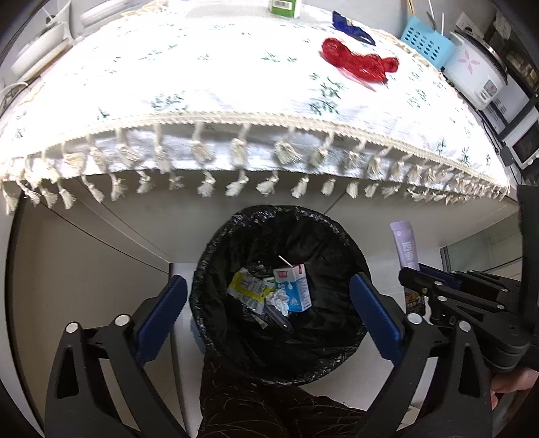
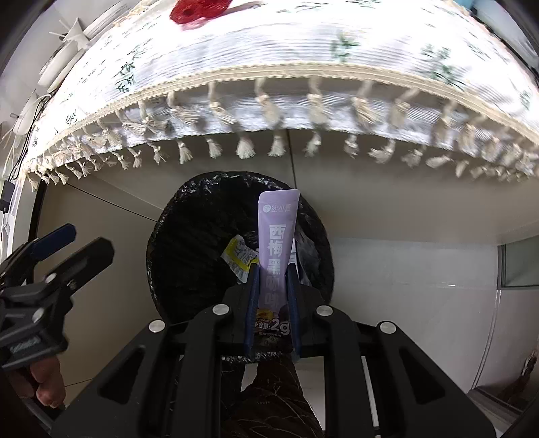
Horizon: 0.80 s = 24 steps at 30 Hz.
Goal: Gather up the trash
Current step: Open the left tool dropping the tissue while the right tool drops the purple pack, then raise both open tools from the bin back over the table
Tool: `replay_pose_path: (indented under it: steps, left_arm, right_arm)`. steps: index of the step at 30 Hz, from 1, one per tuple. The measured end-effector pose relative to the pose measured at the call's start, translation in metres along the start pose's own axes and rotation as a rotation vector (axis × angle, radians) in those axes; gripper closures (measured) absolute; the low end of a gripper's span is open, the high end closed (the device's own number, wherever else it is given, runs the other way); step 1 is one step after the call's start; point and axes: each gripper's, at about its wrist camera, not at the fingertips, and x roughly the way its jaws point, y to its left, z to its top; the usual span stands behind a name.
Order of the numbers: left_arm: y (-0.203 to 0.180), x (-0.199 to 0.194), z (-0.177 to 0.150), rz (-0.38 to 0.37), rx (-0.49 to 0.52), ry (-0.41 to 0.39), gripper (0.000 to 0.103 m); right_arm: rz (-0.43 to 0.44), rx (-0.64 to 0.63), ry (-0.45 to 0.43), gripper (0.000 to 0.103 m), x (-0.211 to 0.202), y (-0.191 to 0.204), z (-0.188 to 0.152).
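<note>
A black-lined trash bin (image 1: pixel 215 256) stands on the floor below the table edge; inside lie a yellow wrapper (image 1: pixel 247 286), a blue and white milk carton (image 1: pixel 298 286) and crumpled bits. My left gripper (image 1: pixel 267 313) is open and empty, its blue pads on either side of the bin mouth, above it. My right gripper (image 2: pixel 273 296) is shut on a purple sachet (image 2: pixel 278 232), held upright over the bin (image 2: pixel 188 236). The sachet also shows in the left wrist view (image 1: pixel 404 242). A red mesh bag (image 1: pixel 357 62) and a blue wrapper (image 1: pixel 350 27) lie on the table.
The table has a white flowered cloth (image 1: pixel 202 77) with tassels hanging over the bin. A green carton (image 1: pixel 284 6) stands at its far edge. A blue basket (image 1: pixel 426 40) and a white rice cooker (image 1: pixel 475 67) stand to the right. White bowls (image 1: pixel 43 43) sit far left.
</note>
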Motion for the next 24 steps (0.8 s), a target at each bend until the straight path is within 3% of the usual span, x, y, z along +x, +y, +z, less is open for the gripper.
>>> replay_pose_path:
  steps: [15, 20, 24]
  left_arm:
    - [0.026, 0.0, 0.0, 0.044, -0.055, 0.019, 0.006]
    - [0.031, 0.001, 0.002, 0.051, -0.064, 0.029, 0.006]
    - [0.03, 0.003, 0.005, 0.053, -0.058, 0.03, 0.006]
  right_arm:
    - [-0.01, -0.062, 0.032, 0.087, 0.026, 0.025, 0.02]
    - [-0.014, -0.062, 0.034, 0.084, 0.035, 0.028, 0.019]
    - [-0.018, -0.058, 0.022, 0.074, 0.032, 0.028, 0.026]
